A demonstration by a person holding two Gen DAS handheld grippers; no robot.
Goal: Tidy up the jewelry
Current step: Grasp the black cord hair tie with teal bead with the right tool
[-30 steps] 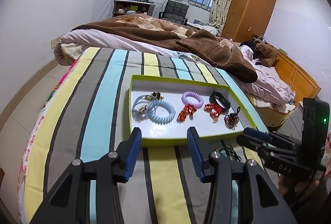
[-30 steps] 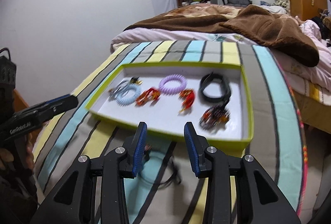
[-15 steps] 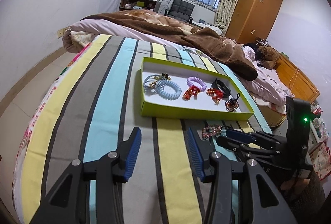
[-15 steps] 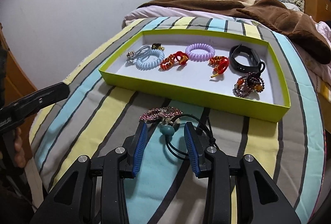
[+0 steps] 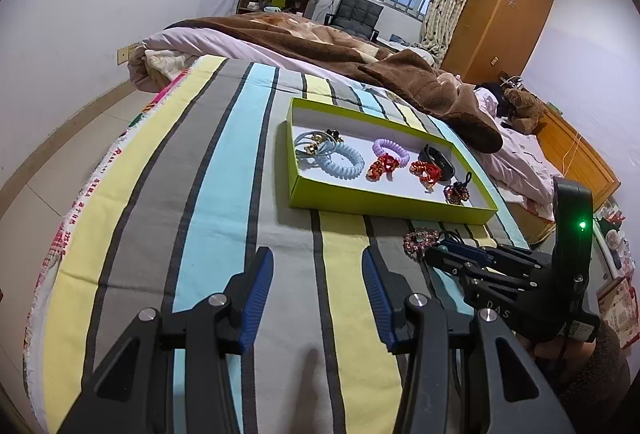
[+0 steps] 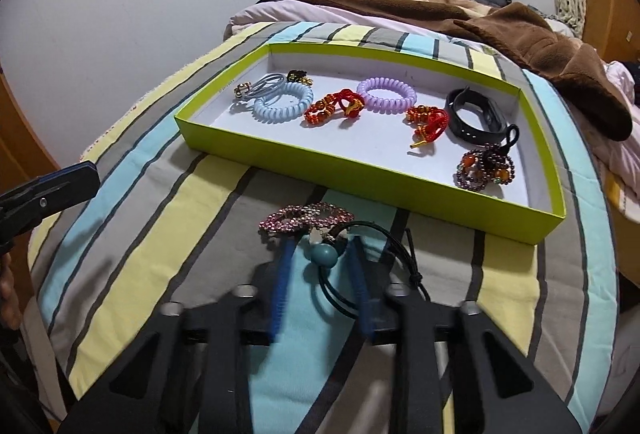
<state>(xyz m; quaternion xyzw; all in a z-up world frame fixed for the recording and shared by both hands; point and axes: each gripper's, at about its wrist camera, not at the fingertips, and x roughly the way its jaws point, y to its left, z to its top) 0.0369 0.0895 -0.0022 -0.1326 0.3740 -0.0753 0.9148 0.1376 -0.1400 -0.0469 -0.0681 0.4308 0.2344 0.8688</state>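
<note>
Right gripper (image 6: 320,262) down low on the bedspread (image 6: 160,218), jaws parted and blurred with motion, straddling the teal bead (image 6: 320,257) of a cord necklace (image 6: 360,274) — nothing pinched yet, as far as can be told. Bead dead centre between the pads, a touch ahead of the tips; black cord looping off to the right and back under the right finger. Pink brooch (image 6: 306,215) just beyond the bead, touching or nearly touching the necklace's clasp end, long axis lying crosswise to the fingers. Both pieces outside the tray (image 6: 360,173), just short of its near wall.

Left gripper (image 5: 318,274) well off to the side over bare stripes, jaws wide apart, empty. Clearly the farther hand — right one nearer by far.

Likely next: close on the bead, then lift forward over the green wall into the white floor, where free space shows at the near middle. Risk of snagging the brooch along with the cord.
</note>
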